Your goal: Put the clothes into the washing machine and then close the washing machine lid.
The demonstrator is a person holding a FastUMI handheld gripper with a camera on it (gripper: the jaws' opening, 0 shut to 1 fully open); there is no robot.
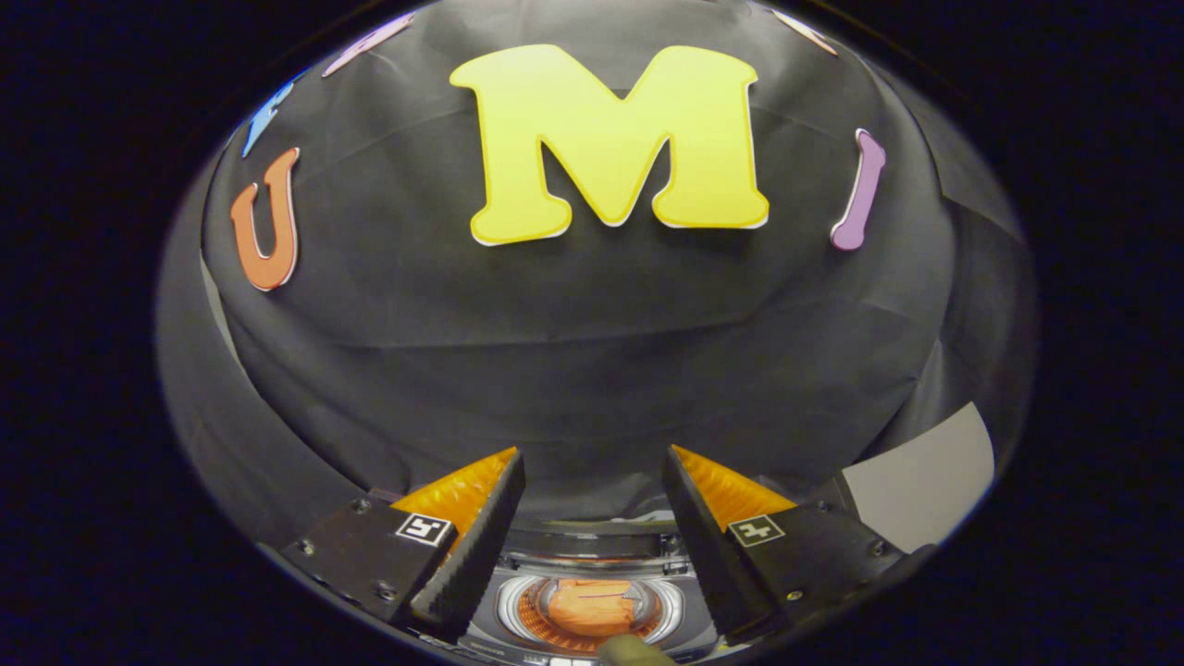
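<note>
My gripper (592, 462) is open, its two fingers spread wide with nothing between them. Below and between the fingers I look down on the washing machine (518, 634), a small top-loader with its lid raised at the back. In its round drum (507, 606) lies an orange piece of clothing (592, 606). A dull olive object (634, 652) pokes in at the very bottom, in front of the drum; what it is I cannot tell.
The black cloth wall (573, 370) of the booth stands close behind the machine. A pale grey panel (925, 481) shows past the right finger.
</note>
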